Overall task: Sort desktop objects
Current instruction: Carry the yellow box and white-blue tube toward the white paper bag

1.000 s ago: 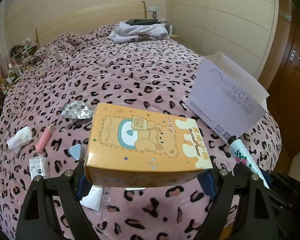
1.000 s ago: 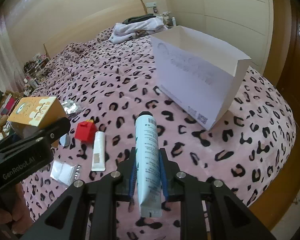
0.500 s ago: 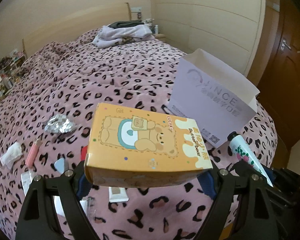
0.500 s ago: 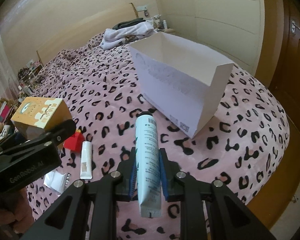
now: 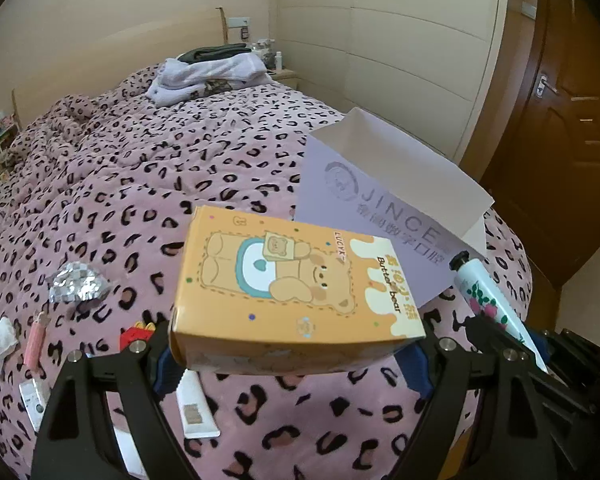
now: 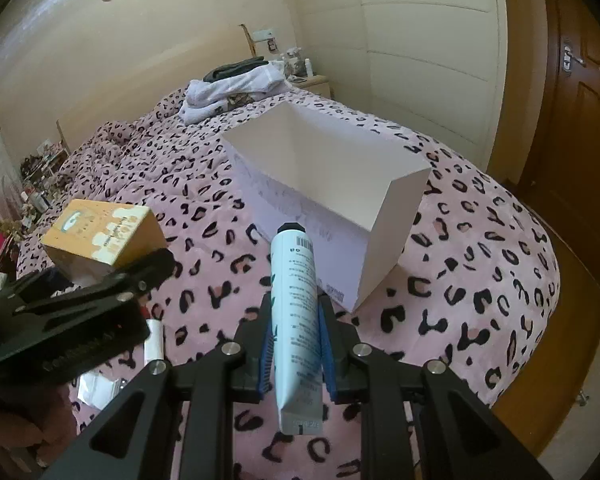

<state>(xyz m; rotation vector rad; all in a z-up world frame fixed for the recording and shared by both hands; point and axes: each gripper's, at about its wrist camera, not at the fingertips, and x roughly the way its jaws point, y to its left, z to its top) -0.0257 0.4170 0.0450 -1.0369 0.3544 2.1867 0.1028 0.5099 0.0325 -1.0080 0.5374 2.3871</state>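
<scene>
Above leopard bedspread [image 5: 220,168], left tongs [image 5: 292,354] pinch orange box [image 5: 296,280], right tongs [image 6: 294,354] pinch tube [image 6: 296,312].

Both wrist views face the box [image 5: 388,196] [image 6: 332,176] (close).

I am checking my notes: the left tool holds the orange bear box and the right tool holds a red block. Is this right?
Not quite. The right tool holds a pale blue tube, as the right wrist view shows. The left tool does hold the orange bear box.
</scene>
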